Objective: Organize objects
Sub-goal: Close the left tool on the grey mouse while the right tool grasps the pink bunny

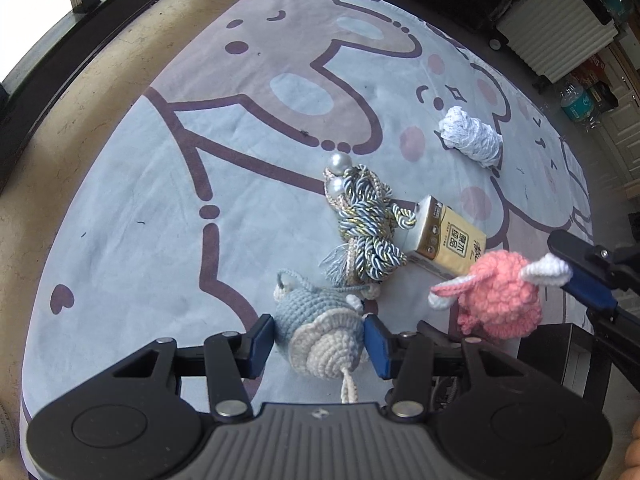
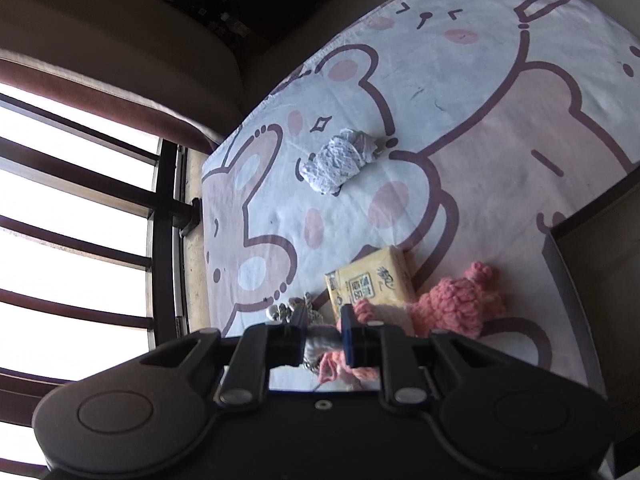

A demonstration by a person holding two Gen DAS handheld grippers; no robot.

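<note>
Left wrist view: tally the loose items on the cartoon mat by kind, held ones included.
Crochet toys: 2, the blue crochet toy in the left gripper and the pink crochet toy in the right gripper
Braided cord bundle: 1
Tissue pack: 1
White lace roll: 1
Total: 5

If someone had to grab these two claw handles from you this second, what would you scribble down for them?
Left gripper: closed on the blue crochet toy.
Right gripper: pinching a white ear of the pink crochet toy.
On the cartoon cloth: braided cord with pearls touching the yellow tissue pack; white lace bundle lies apart, farther off.
Done: nothing clearly sorted yet.
Left: place both toys, then probably the cord, pack and bundle. A dark box sits by the cloth's edge.
</note>
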